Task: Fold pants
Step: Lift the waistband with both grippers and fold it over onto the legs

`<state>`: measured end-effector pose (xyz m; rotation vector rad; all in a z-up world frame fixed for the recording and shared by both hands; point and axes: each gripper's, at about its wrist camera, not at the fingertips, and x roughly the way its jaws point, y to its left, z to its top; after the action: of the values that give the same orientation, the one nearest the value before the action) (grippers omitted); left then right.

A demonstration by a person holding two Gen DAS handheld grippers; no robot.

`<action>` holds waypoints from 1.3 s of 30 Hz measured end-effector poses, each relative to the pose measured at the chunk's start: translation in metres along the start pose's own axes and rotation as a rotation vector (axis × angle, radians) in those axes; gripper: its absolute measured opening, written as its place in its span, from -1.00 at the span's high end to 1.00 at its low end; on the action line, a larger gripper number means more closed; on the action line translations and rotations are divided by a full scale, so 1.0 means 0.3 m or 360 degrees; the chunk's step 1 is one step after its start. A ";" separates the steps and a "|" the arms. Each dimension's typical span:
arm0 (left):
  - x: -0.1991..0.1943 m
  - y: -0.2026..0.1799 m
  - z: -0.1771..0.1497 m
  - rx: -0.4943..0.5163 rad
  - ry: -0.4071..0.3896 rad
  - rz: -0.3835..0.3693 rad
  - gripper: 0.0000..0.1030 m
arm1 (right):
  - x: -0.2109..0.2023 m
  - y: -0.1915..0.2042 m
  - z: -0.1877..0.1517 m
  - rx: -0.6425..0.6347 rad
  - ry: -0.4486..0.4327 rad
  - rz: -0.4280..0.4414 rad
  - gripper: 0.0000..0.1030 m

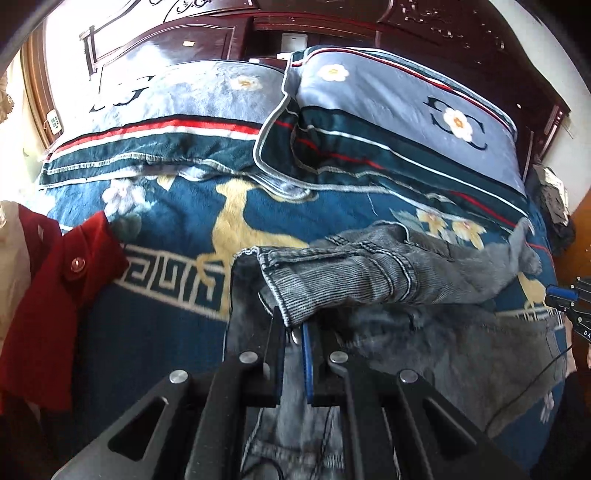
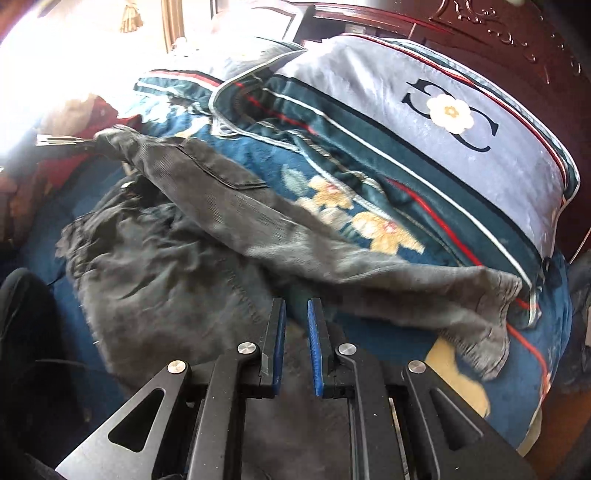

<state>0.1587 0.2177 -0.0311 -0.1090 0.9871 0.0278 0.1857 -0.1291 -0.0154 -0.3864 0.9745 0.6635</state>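
Grey denim pants point(image 1: 369, 273) lie on a blue patterned blanket point(image 1: 166, 229) on a bed. My left gripper point(image 1: 293, 325) is shut on the pants' waistband corner and holds it lifted, so one part stretches right over the rest. In the right wrist view the pants point(image 2: 229, 206) run from upper left to lower right, and the left gripper point(image 2: 66, 142) shows at far left holding the fabric. My right gripper point(image 2: 295, 314) is open a little and empty, just above the pants near the lower leg. It shows at the right edge of the left wrist view point(image 1: 565, 295).
Two grey-blue pillows point(image 1: 406, 107) with flower prints lie against a dark wooden headboard point(image 1: 332, 26). A red garment point(image 1: 62, 288) lies at the bed's left side. A dark bundle point(image 1: 554, 206) sits beyond the bed's right edge. Bright window light fills the left.
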 end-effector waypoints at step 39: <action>0.018 0.024 -0.097 0.0003 0.0038 -0.0001 0.81 | 0.079 -0.445 -0.036 0.1379 -0.0193 -0.0004 0.79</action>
<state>0.1371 0.2218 -0.0520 -0.1084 1.0111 0.0253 0.2778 -0.2262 -0.0398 0.4124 1.0483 0.2108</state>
